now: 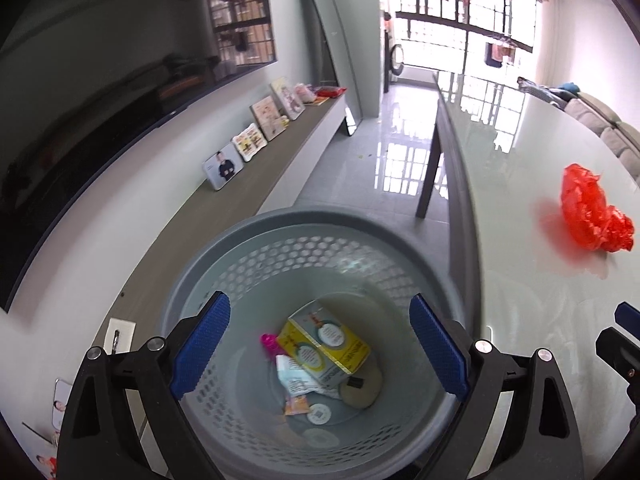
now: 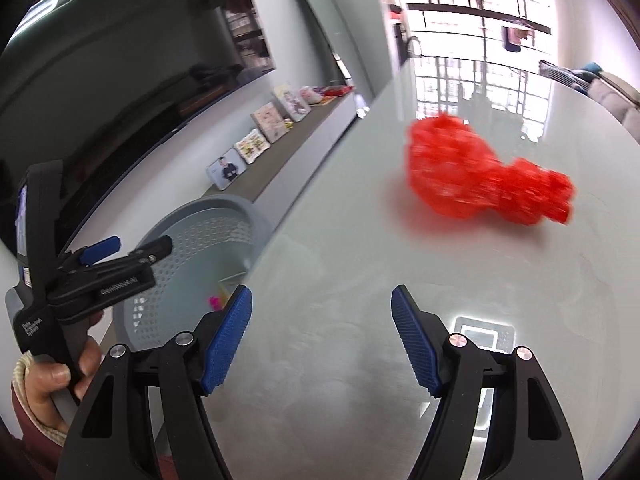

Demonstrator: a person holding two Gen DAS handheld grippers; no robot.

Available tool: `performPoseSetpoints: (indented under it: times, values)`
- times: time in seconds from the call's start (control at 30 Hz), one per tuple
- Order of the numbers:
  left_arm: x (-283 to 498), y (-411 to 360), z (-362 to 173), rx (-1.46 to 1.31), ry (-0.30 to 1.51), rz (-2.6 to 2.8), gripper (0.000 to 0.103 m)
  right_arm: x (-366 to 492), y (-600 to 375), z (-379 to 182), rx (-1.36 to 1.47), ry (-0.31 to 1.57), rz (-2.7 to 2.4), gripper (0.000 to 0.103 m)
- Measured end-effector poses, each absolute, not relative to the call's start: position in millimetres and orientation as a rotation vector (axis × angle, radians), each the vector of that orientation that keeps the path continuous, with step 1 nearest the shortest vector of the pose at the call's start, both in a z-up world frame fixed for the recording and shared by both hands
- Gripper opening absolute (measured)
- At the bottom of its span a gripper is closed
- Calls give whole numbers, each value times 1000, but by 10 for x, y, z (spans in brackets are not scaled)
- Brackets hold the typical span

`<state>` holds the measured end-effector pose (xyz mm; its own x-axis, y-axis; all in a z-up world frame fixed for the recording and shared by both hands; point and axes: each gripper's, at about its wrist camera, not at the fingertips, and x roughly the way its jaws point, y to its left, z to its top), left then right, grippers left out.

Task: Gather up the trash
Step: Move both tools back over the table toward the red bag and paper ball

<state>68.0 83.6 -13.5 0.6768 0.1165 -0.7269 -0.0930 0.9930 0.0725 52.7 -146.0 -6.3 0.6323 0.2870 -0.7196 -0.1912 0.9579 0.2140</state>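
A grey perforated basket [image 1: 256, 240] stands on the floor beside the table; inside lie a yellow box [image 1: 328, 344], a pale wrapper [image 1: 294, 378] and other small scraps. My left gripper [image 1: 320, 344] hangs over the basket's mouth, open, with nothing between its blue pads. A crumpled red plastic bag [image 1: 592, 212] rests on the glossy table [image 1: 520, 300]. In the right wrist view the red bag [image 2: 480, 172] lies ahead, blurred. My right gripper [image 2: 322, 332] is open above the bare table [image 2: 340, 360], short of the bag. The left gripper [image 2: 116, 252] shows at the left, held by a hand [image 2: 60, 380] over the basket [image 2: 240, 208].
A long low shelf [image 1: 240, 208] along the left wall carries several picture frames [image 1: 244, 148] under a dark TV screen [image 1: 100, 80]. A mirror [image 1: 332, 40] leans on the wall. A table leg [image 1: 430, 176] stands on the shiny floor. A sofa [image 1: 612, 128] is at the far right.
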Motion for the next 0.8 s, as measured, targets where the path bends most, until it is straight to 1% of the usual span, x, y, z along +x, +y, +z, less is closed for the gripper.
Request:
performPoseSetpoints:
  times: [0.17, 0.53, 0.8]
  values:
    - [794, 424, -22, 48, 798, 34, 90, 445, -1983, -23, 158, 831, 160, 69]
    - [1069, -827, 218, 100, 753, -191, 93, 440, -3082, 104, 228, 775, -30, 69]
    - [1472, -1399, 272, 86, 759, -257, 95, 447, -3627, 82, 303, 761, -88, 69]
